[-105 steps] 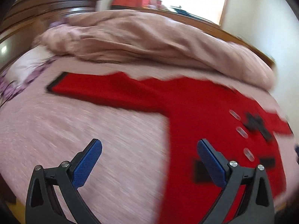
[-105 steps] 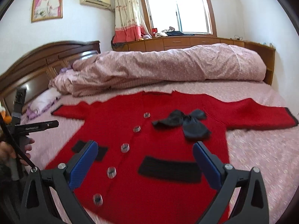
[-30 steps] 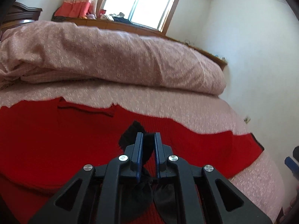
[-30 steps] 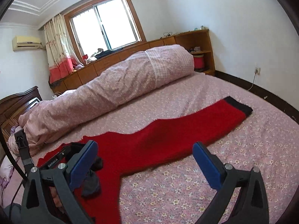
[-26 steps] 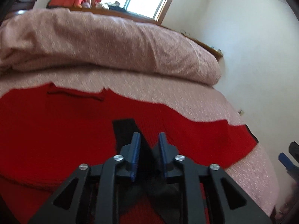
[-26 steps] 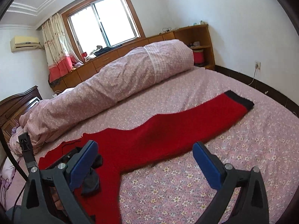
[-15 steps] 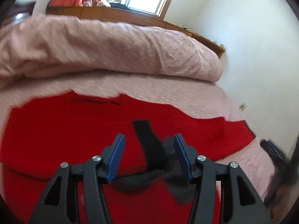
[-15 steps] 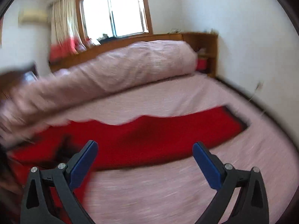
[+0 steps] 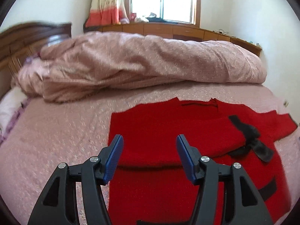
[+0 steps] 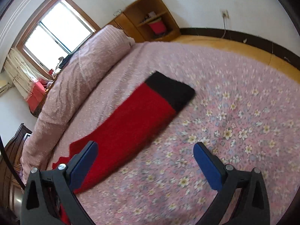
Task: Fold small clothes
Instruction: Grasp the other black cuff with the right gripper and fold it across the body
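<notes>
- Low in the left wrist view, the left gripper (image 9: 149, 156) has its blue pads spread and still parting, with nothing pinched; only cloth lies beyond the gap.
- Filling the lower middle and right of that frame, the red cardigan (image 9: 168, 131) lies flat on the pink bedspread (image 9: 56, 140).
- One sleeve is folded across the cardigan's chest, its black cuff (image 9: 236, 121) ending beside a black bow (image 9: 251, 144) at centre right.
- A black pocket strip (image 9: 267, 190) shows at the lower right.
- Across the upper half, a rolled pink quilt (image 9: 140, 65) lies behind the cardigan, with a wooden headboard (image 9: 22, 39) at upper left and a window (image 9: 161, 0) at top centre.
- Along the bottom of the right wrist view, the right gripper (image 10: 145, 163) is spread wide and empty, above the flowered bedspread (image 10: 234, 112).
- The cardigan's other sleeve (image 10: 131, 127) stretches straight from lower left toward the centre, flat on the bedspread, its black cuff (image 10: 170, 91) at the far end.
- The left pad overlaps the sleeve's edge in the picture; contact cannot be told.
- A wooden shelf (image 10: 150, 18) stands at the top centre, and the quilt (image 10: 84, 71) runs along the left.
</notes>
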The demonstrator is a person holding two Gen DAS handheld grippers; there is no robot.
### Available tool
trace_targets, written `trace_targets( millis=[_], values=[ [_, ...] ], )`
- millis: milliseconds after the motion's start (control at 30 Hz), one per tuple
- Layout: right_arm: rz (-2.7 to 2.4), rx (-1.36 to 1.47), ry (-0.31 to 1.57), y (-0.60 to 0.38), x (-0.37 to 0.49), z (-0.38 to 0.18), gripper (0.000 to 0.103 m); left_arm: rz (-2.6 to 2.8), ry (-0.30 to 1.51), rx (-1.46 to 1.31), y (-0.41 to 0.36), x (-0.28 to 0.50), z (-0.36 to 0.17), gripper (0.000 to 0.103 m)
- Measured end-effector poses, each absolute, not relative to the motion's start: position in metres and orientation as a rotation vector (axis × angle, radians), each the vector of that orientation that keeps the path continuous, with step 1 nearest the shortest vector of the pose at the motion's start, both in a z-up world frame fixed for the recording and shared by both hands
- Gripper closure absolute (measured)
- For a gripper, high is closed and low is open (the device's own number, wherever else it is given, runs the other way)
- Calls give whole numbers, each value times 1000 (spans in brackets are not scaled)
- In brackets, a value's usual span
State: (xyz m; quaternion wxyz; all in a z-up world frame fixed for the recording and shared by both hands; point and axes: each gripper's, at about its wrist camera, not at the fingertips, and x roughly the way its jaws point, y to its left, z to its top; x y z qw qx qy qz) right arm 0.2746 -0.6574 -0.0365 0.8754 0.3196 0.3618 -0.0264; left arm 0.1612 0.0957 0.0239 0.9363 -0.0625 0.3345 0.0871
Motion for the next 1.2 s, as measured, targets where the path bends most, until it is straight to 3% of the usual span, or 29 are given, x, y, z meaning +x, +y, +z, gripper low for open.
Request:
trace_targets(
  millis=[600,633,667,700,733,1000,1200],
  values=[
    [-35,687,621,-684,344,-52,3,244,766,-184,134,193,-7,50],
    [-37,683,618,-684,343,-52,7,254,763,-185,136,193,-7,50],
    [-38,686,612,-684,343,-53,25,262,761,-190,138,194,-8,50],
    [-38,699,607,-686,341,-53,71,264,762,-197,139,194,-7,50],
    [-55,727,608,-690,340,-56,89,267,762,-208,142,193,-8,50],
    [-98,737,639,-682,322,-56,92,307,724,-244,152,184,2,50],
    [2,918,477,-663,295,-13,92,269,655,-213,140,175,19,50]
  ],
)
